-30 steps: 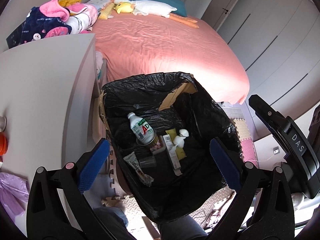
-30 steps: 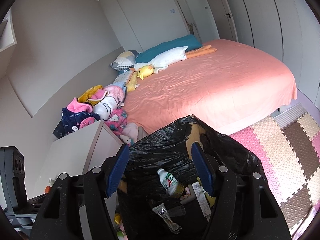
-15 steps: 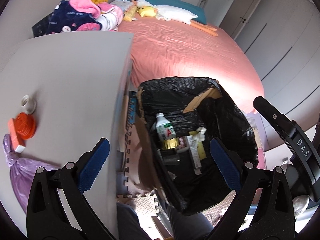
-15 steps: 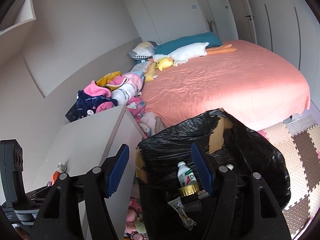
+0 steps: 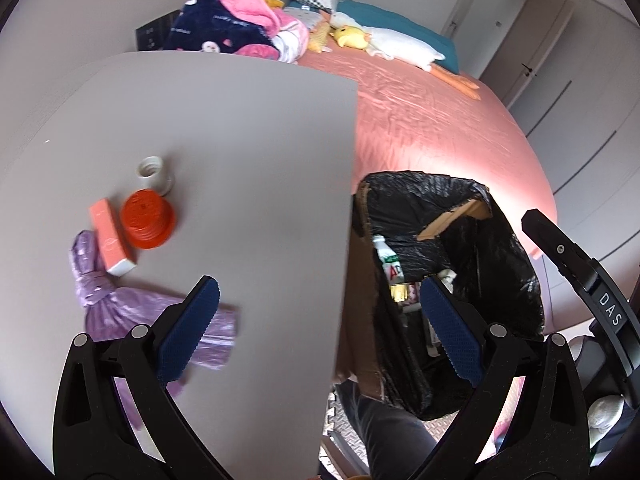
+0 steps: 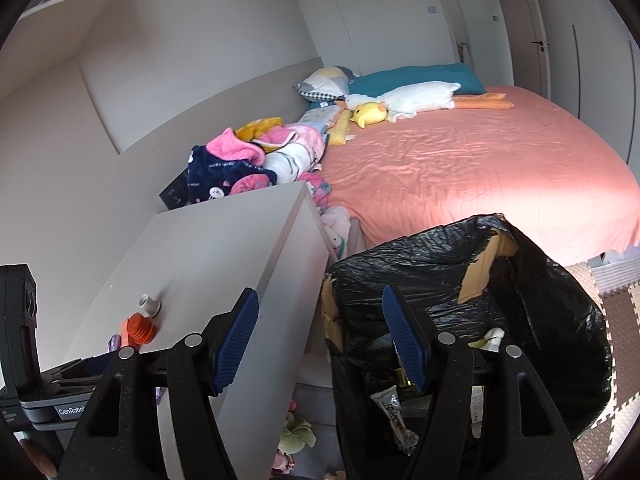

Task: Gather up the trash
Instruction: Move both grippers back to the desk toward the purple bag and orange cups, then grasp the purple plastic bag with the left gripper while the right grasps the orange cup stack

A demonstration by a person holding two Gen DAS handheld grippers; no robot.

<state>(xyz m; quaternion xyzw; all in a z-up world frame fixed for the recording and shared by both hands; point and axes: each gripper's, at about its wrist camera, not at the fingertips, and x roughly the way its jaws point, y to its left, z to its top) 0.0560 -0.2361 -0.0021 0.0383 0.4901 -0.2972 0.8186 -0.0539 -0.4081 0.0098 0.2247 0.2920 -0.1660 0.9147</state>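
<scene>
A crinkled, glossy black plastic bin liner (image 5: 500, 256) covers a torn brown cardboard box (image 5: 362, 280). On its left, the matt, smooth grey cabinet top (image 5: 240, 152) bears a shiny lilac plastic bag (image 5: 120, 304), a ribbed orange plastic lid (image 5: 147, 218) and a salmon-pink card carton (image 5: 110, 236).

Salmon-sheeted bed (image 6: 480, 168) with white goose plush (image 6: 412, 98), teal pillow (image 6: 416, 76), heaped blankets (image 6: 256, 160).

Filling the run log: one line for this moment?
left gripper: open, empty | right gripper: open, empty | desk: trash remains | bin: partly filled
</scene>
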